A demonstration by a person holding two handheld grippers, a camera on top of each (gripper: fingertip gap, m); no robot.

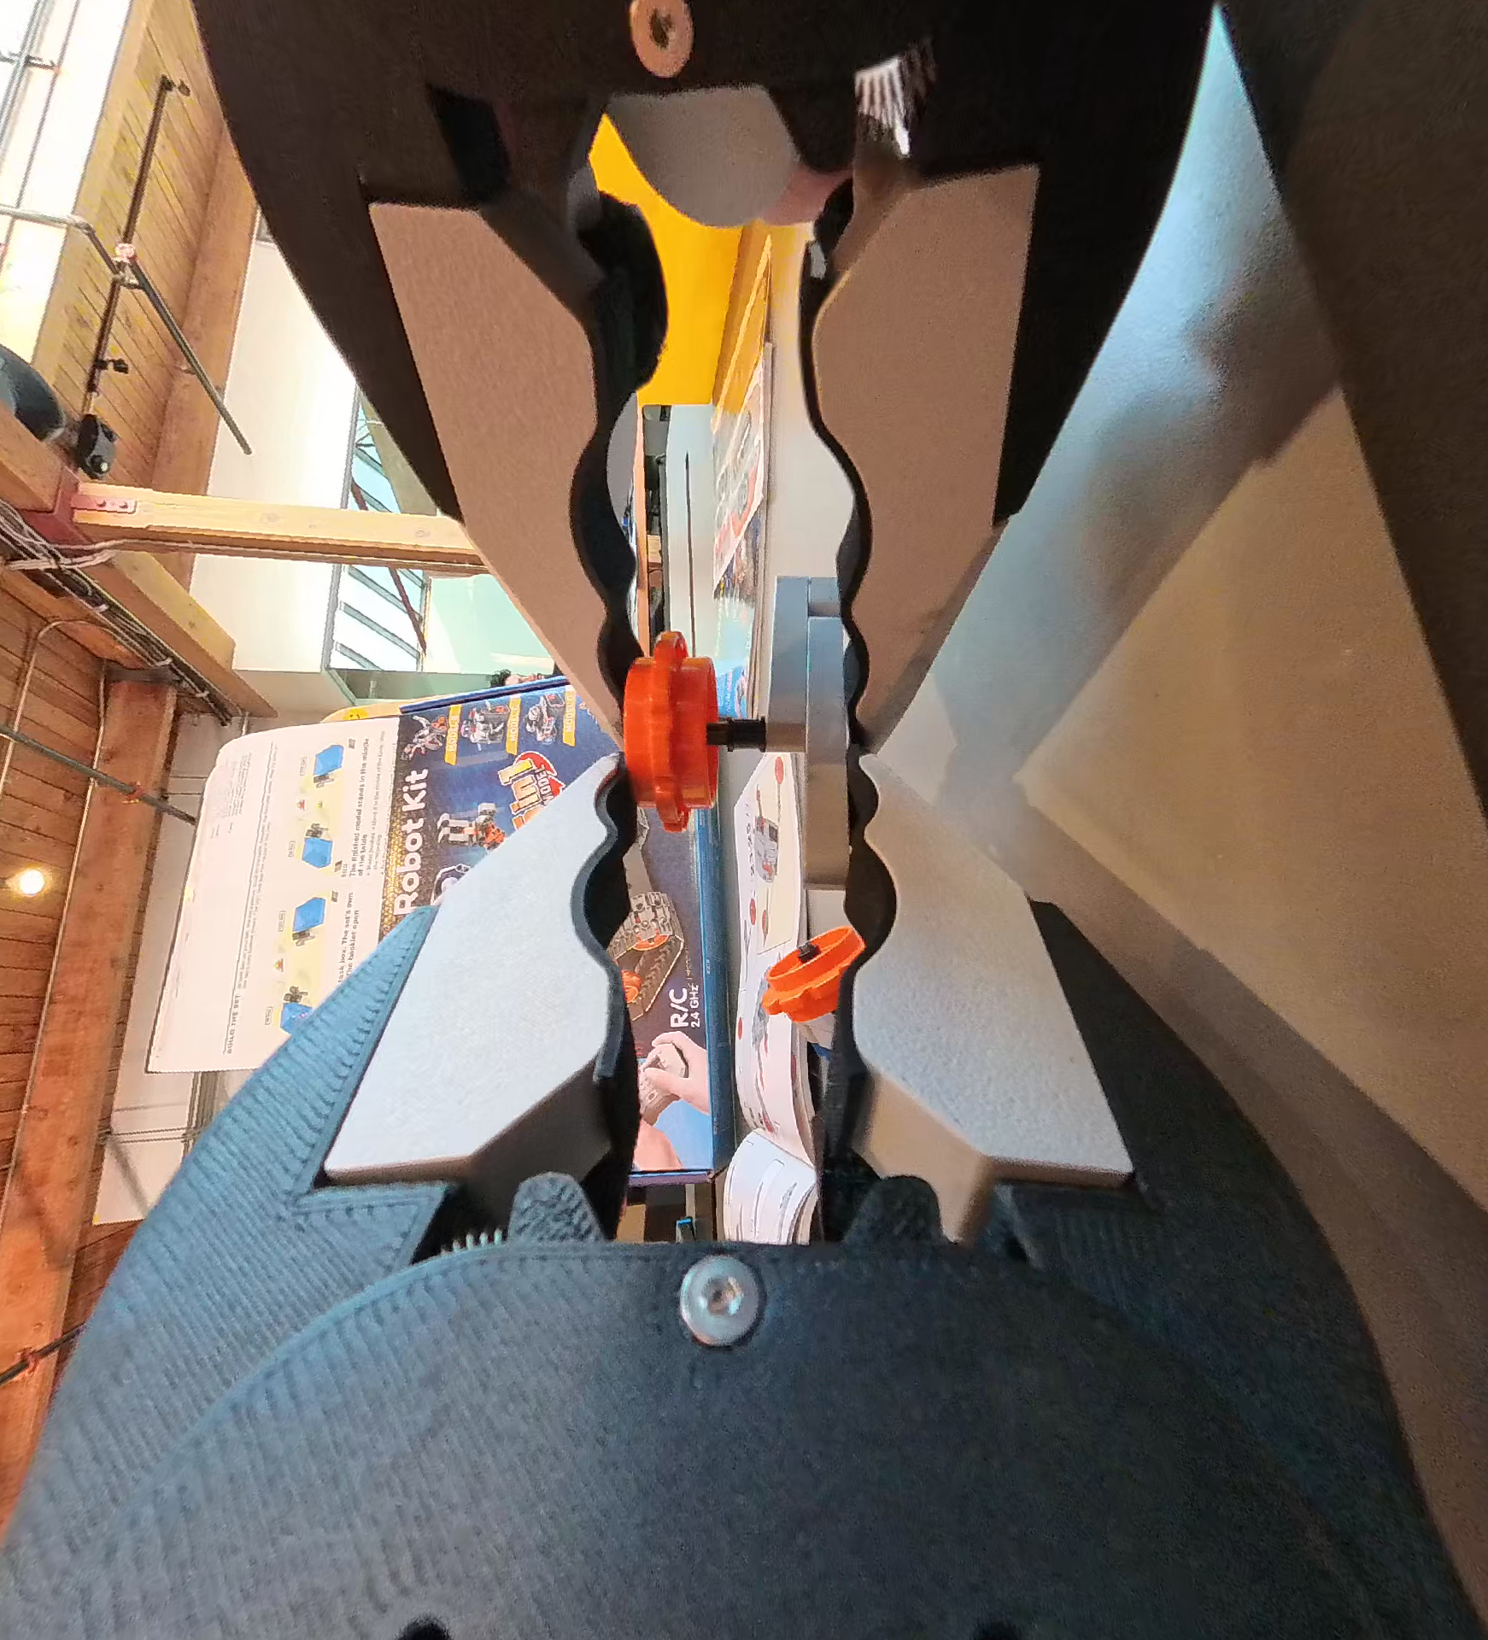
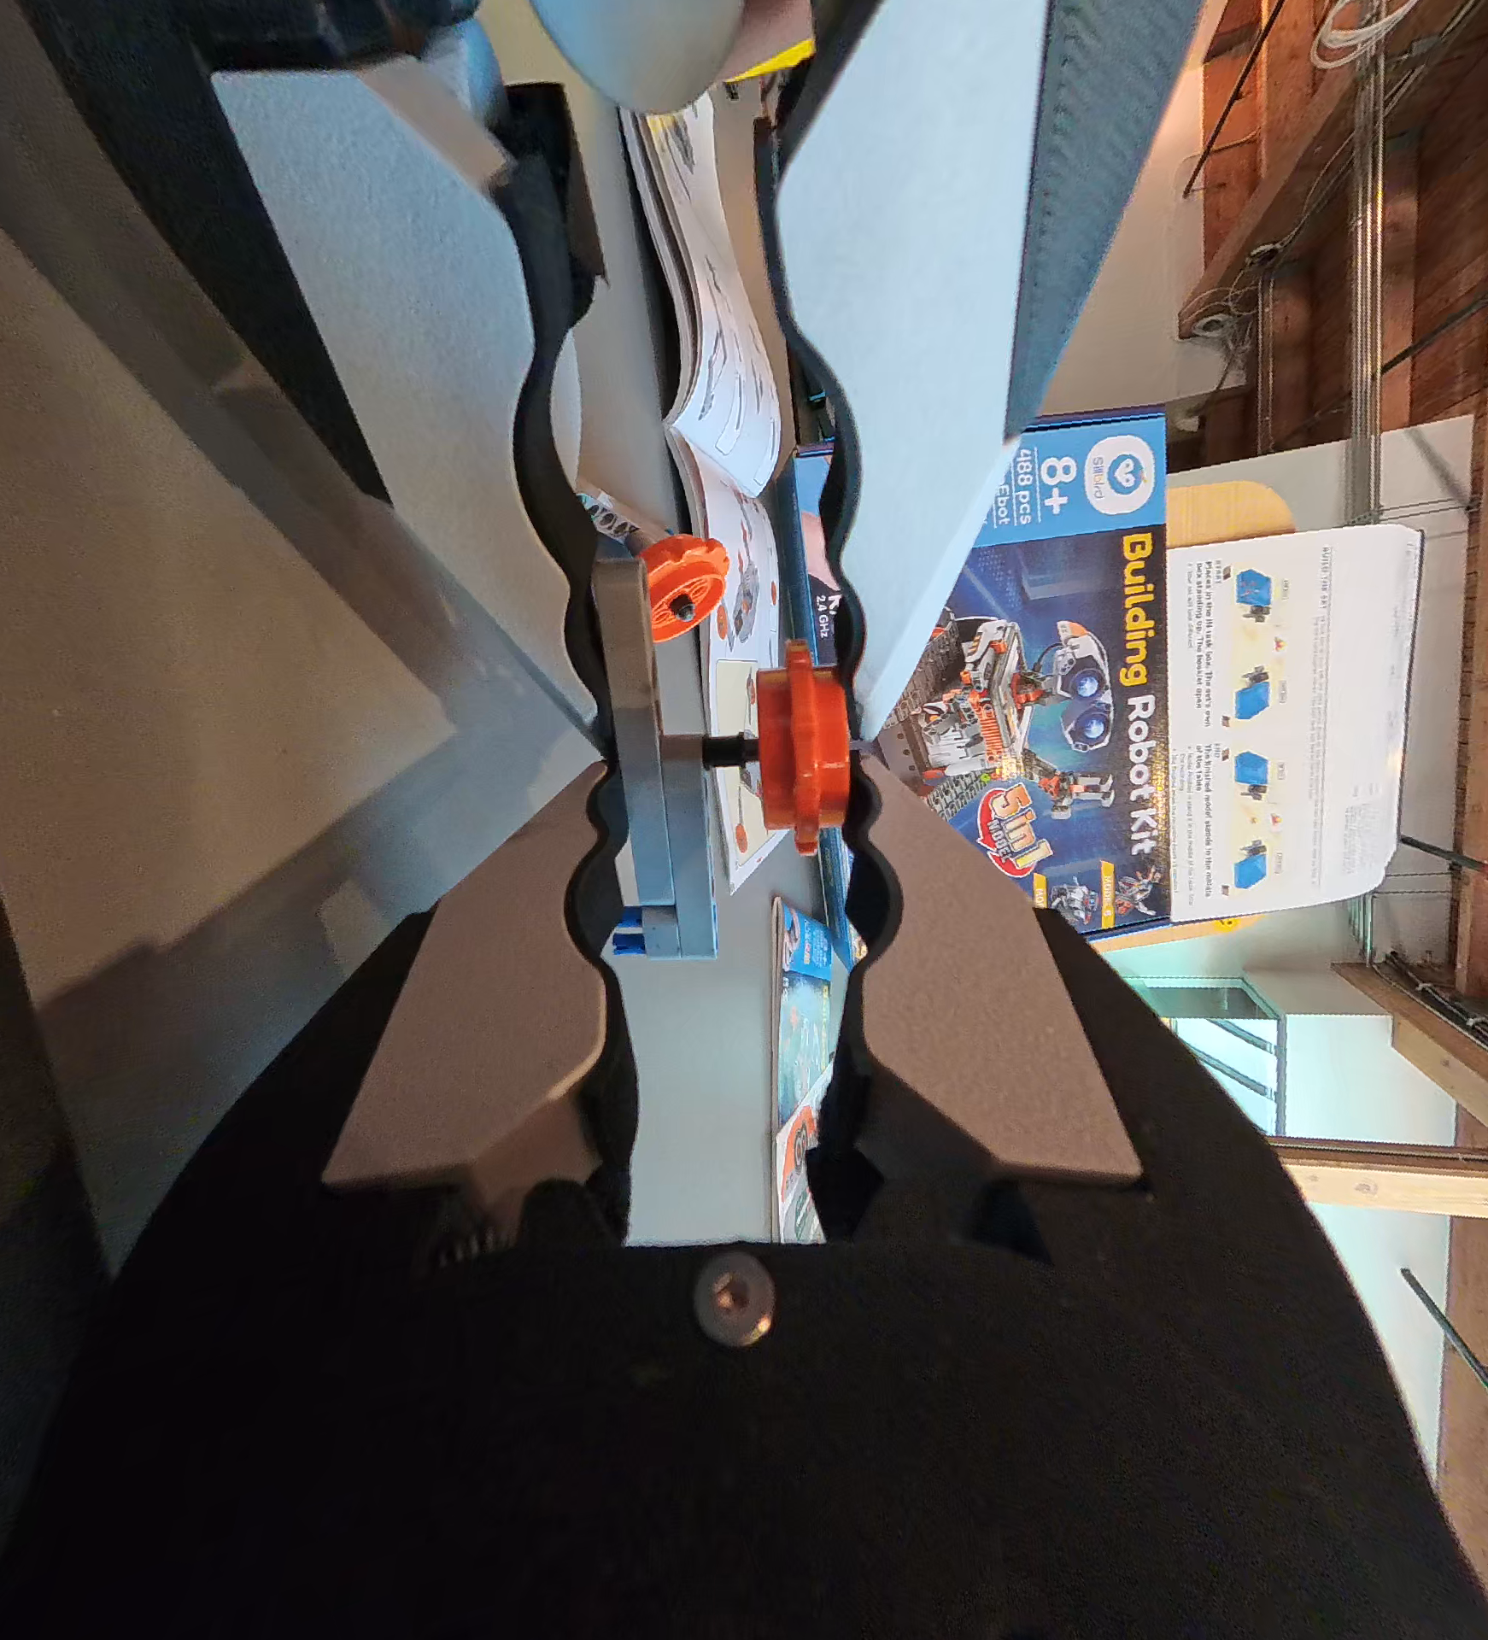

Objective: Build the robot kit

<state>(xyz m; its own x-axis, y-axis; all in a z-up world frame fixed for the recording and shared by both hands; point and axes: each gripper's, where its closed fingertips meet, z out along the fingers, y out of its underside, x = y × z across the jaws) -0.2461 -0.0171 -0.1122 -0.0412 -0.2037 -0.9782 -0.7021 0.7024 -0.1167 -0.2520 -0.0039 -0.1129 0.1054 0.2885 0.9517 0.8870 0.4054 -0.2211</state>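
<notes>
We see the left gripper (image 1: 736,781) and right gripper (image 2: 727,781) meeting tip to tip, each partly closed across the same assembly, fingers bearing on the orange wheel (image 1: 669,729) and grey plate (image 1: 820,710) joined by a black axle (image 1: 736,731), steadying it above the table (image 2: 714,1065).

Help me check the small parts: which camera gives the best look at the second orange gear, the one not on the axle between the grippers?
The right wrist view: the loose orange gear shows its spoked face and hub, unobstructed. In the left wrist view the same gear sits edge-on, partly behind a grey finger.
</notes>
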